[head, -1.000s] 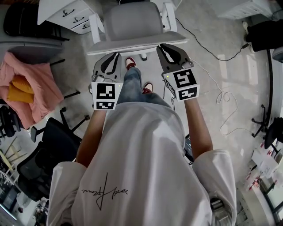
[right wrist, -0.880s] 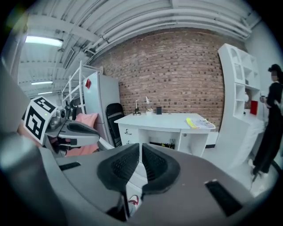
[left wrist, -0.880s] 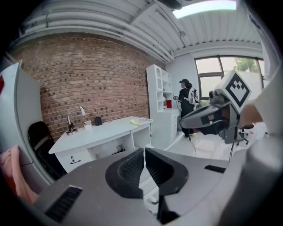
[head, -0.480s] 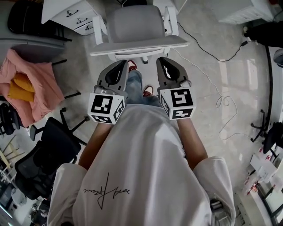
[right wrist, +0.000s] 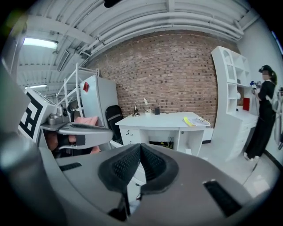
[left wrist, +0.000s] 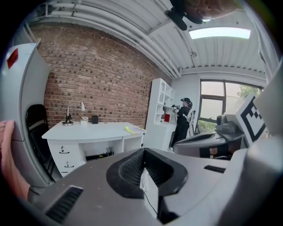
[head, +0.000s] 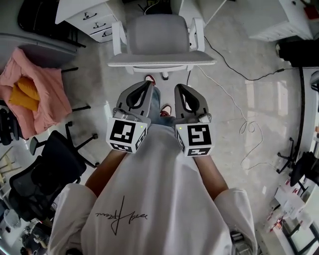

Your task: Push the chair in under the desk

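Grey chair (head: 158, 32) one, desk (right wrist: 166, 121) one, left tool (head: 147, 84), right tool (head: 178, 88) closed

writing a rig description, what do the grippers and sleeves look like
The left gripper and right gripper are grey tapered shells, black textured pads, each with a white cube bearing black square markers. The person wears a white short-sleeved T-shirt.

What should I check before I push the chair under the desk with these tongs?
1. Left tongs shut, empty: ok.
2. Right tongs shut, empty: ok.
3. Tongs touching chair: not ok, both are short of its back.
4. Chair lined up with desk opening: looks ok.
5. Floor cable clear of chair's path: cannot tell.
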A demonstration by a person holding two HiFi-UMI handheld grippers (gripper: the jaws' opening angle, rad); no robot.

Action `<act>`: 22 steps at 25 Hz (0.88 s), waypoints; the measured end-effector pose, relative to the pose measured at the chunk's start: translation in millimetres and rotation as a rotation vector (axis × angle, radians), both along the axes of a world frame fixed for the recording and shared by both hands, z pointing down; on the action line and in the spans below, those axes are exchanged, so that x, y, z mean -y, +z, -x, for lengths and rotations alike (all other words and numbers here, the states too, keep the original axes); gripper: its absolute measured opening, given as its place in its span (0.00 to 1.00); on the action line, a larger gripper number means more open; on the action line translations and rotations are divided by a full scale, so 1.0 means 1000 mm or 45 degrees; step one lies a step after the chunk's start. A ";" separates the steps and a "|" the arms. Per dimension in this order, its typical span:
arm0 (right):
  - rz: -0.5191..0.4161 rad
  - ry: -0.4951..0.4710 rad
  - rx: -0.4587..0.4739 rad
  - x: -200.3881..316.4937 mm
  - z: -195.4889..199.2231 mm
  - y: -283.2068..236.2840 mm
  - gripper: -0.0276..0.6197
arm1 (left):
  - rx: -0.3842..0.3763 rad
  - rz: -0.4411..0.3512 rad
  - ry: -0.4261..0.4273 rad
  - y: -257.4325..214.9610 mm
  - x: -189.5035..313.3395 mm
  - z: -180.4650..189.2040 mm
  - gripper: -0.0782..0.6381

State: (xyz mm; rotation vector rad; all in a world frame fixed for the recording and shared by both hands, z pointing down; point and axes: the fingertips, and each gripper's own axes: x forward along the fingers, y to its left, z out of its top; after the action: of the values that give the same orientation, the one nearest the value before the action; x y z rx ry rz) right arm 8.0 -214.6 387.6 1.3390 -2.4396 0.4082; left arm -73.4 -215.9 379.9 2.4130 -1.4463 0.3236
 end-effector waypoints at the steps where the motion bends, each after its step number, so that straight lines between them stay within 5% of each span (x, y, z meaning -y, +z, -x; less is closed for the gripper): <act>1: -0.003 -0.004 -0.005 -0.002 0.001 -0.001 0.09 | -0.009 0.000 -0.007 -0.001 -0.001 0.001 0.12; 22: -0.059 -0.020 -0.041 -0.018 0.013 -0.007 0.09 | 0.045 -0.036 -0.073 -0.002 -0.007 0.019 0.12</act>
State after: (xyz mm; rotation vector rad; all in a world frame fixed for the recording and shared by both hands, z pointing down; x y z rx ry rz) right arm -5.5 -196.1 380.4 1.3336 -2.4454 0.3253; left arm -91.9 -208.9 377.4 2.3939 -1.5420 0.3366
